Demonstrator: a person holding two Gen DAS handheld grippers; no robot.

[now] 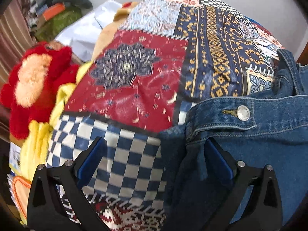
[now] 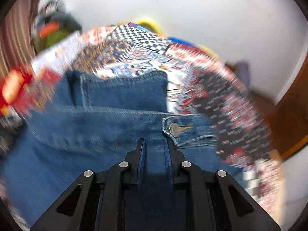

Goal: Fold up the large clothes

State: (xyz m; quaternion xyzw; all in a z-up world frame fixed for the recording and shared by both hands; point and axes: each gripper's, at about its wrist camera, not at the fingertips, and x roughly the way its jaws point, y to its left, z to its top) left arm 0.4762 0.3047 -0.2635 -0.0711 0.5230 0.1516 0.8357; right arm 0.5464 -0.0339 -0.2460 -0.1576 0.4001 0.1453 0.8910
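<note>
A blue denim garment (image 1: 259,144) with a metal button (image 1: 243,112) lies on a patchwork bedspread (image 1: 134,80). My left gripper (image 1: 154,154) is open, its fingers wide apart just above the denim's left edge and the checkered patch. In the right wrist view the denim (image 2: 96,115) fills the middle, blurred by motion, with its button (image 2: 174,129) near the fingers. My right gripper (image 2: 155,148) is nearly closed, with denim cloth pinched between its blue pads.
A red and peach plush toy (image 1: 36,80) and yellow cloth (image 1: 38,144) lie at the bed's left edge. Piled clothes and boxes (image 1: 57,13) sit at the back left. A white wall (image 2: 211,19) stands behind, and brown wood (image 2: 292,115) at the right.
</note>
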